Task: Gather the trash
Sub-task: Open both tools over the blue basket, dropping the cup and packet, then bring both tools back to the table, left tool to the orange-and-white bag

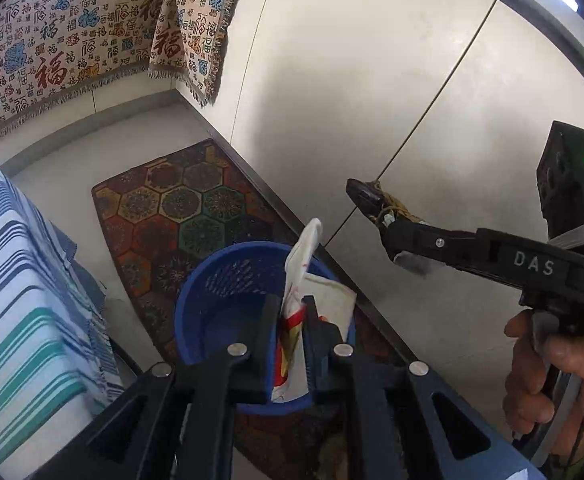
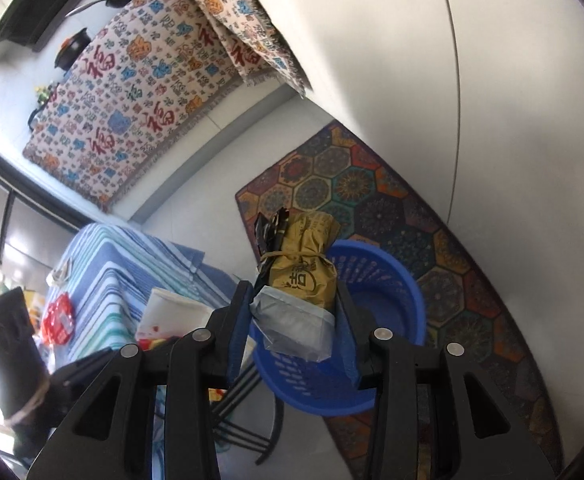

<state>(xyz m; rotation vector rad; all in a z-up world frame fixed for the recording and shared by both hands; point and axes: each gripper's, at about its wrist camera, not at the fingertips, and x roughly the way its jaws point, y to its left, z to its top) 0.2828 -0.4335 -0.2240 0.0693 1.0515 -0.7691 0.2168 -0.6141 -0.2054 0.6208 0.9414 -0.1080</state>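
A blue plastic basket [image 1: 219, 280] stands on a patterned rug; it also shows in the right wrist view [image 2: 388, 280]. My left gripper [image 1: 292, 312] is shut on a white and red paper wrapper [image 1: 298, 280], held over the basket. My right gripper [image 2: 296, 292] is shut on a brown paper packet tied with string [image 2: 304, 264], together with a clear plastic bag [image 2: 296, 328] and a black wrapper [image 2: 269, 228], above the basket. The right gripper also shows in the left wrist view [image 1: 376, 204], to the right of the basket and higher.
A hexagon-patterned rug [image 2: 412, 208] lies by a white cabinet [image 1: 372, 80]. A table with a striped cloth [image 1: 19, 280] stands left of the basket; a red wrapper [image 2: 57, 318] lies on it. A patterned cloth [image 2: 131, 92] hangs behind.
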